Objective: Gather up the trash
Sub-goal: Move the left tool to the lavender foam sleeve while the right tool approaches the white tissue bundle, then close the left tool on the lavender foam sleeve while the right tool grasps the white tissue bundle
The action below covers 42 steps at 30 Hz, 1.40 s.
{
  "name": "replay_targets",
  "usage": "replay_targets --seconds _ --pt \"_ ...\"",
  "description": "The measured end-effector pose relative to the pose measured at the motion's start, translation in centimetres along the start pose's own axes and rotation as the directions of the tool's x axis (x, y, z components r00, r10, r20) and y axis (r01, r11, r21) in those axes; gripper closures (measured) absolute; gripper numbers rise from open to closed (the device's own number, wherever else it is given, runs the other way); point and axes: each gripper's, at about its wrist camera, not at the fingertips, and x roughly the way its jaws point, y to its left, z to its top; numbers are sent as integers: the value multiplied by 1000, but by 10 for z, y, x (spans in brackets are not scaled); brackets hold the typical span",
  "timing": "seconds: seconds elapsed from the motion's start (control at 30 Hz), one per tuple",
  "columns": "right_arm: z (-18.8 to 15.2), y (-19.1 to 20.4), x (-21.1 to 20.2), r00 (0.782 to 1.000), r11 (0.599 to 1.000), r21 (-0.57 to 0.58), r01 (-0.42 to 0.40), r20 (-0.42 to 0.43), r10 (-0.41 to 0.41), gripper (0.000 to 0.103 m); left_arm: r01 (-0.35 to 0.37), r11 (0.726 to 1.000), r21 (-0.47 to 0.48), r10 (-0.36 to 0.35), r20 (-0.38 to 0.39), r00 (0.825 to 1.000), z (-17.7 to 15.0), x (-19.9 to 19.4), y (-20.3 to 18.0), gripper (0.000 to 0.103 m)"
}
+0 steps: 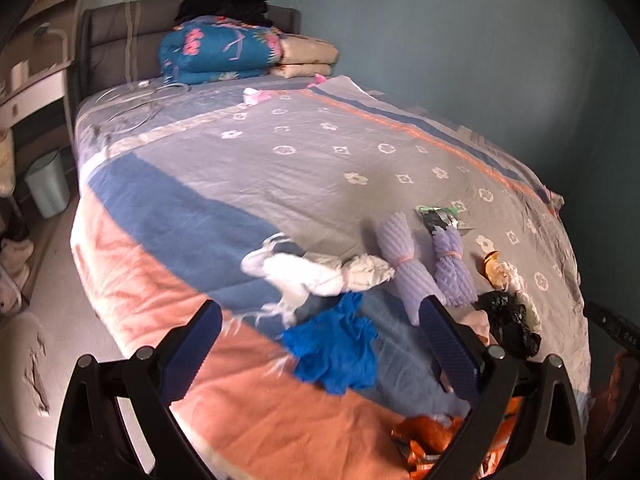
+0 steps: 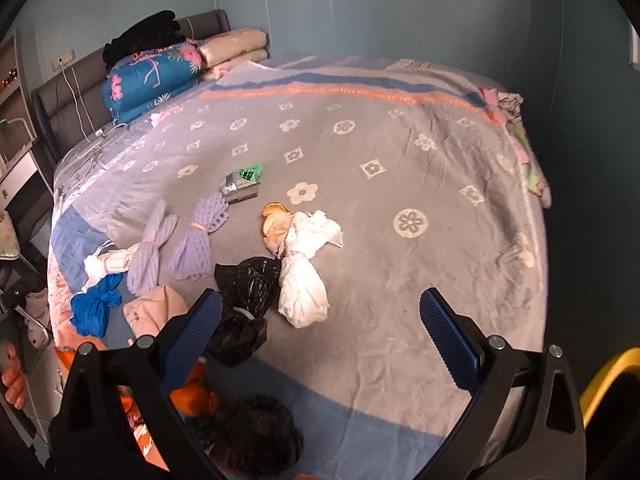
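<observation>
Trash lies scattered on the bed (image 1: 304, 160). In the left wrist view a crumpled blue glove (image 1: 336, 352) lies just ahead of my open, empty left gripper (image 1: 320, 340), with white bags (image 1: 320, 276), two purple foam nets (image 1: 408, 264), a black bag (image 1: 508, 320) and an orange wrapper (image 1: 424, 440) around it. In the right wrist view my open, empty right gripper (image 2: 320, 328) hovers over the bed (image 2: 400, 208). A black bag (image 2: 248, 284) and a knotted white bag (image 2: 304, 280) lie just ahead, with fruit peel (image 2: 274, 220) and a green-and-silver wrapper (image 2: 242, 184) beyond.
Folded quilts (image 1: 224, 52) are stacked at the headboard, with cables (image 1: 136, 108) on the bed near them. A pale bin (image 1: 48, 188) stands on the floor left of the bed, by a desk (image 1: 32, 88). A yellow object (image 2: 608, 384) shows at lower right.
</observation>
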Motion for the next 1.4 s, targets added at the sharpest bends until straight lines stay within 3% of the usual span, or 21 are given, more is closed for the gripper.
replay_targets --seconds 0.27,0.37,0.5,0.57,0.63,0.9,1.03,1.17,1.23,1.3,1.4 --pt "24 0 47 996 1000 6 -9 -86 10 8 29 993 111 -18 -103 995 35 59 -44 8" --pt "32 -2 66 989 999 -6 -37 -147 36 8 65 992 105 -46 -177 983 50 91 -58 8" --pt "44 -7 94 974 998 -16 -66 -219 61 8 52 991 120 -23 -237 971 59 124 -71 8" --pt "48 -9 104 966 996 -13 -89 -244 83 12 44 992 122 -10 -268 963 62 142 -76 8" --pt "49 -11 111 959 995 -9 -96 -270 90 22 24 991 135 17 -294 956 62 156 -80 8" --pt "47 -5 139 943 993 -23 -113 -317 100 26 60 991 117 -12 -369 929 55 198 -93 8" --pt "45 -4 153 932 994 -11 -110 -348 100 37 100 988 120 -44 -400 915 46 208 -102 25" --pt "41 -6 159 921 991 19 -130 -367 128 55 140 984 114 -81 -411 908 37 212 -105 67" --pt "39 -3 160 917 989 20 -147 -373 144 72 162 983 84 -114 -412 904 35 211 -103 72" --pt "39 0 159 913 985 31 -171 -370 170 82 186 981 65 -144 -408 902 35 208 -102 74" --pt "44 5 149 925 984 20 -178 -339 175 85 204 977 55 -169 -376 911 39 195 -100 76"
